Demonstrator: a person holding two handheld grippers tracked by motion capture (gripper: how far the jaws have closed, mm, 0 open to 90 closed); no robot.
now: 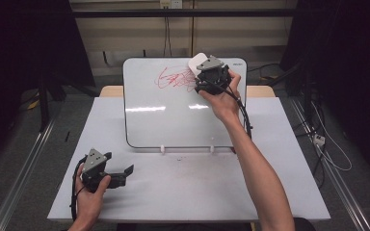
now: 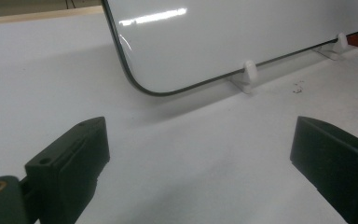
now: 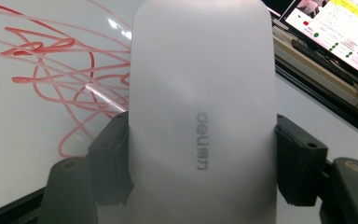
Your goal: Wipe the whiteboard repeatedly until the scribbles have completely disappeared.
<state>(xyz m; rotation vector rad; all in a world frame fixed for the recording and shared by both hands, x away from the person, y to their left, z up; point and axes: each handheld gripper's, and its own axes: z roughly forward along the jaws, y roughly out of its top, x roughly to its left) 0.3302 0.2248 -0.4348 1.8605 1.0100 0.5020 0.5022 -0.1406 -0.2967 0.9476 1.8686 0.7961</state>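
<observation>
High view: whiteboard (image 1: 173, 115) propped at the far middle of the white table (image 1: 279, 192), on 2 small white feet (image 1: 163, 149) at its near edge. Red scribble (image 1: 173, 79) near the board's top, around 1 o'clock from board centre. Right gripper (image 1: 207, 72) up at the board's top right corner, at 3 o'clock from the scribble, clamped on a white eraser (image 1: 196, 61) that sits against the board just beside the red lines. Right hand (image 1: 224, 103) behind it, forearm reaching in from 5 o'clock. Left gripper (image 1: 120, 174) low at the table's 8 o'clock corner, well apart from the board, jaws spread, nothing between them. Left hand (image 1: 90, 197) wrapped around its body.

Left gripper view: 2 black jaws wide apart at 7 and 4 o'clock, bare table between them. Board's lower rounded corner at 12 o'clock, 2 white feet under its edge.

Right gripper view: eraser (image 3: 203, 116) upright at centre, grey "deli" lettering reading sideways on it. Black jaws pressed on both its sides at 9 and 3 o'clock, firm grip. Scribble (image 3: 51, 79) at 10 o'clock, running behind the eraser's left edge. Lit screen (image 3: 335, 28) at 2 o'clock, beyond the table.
</observation>
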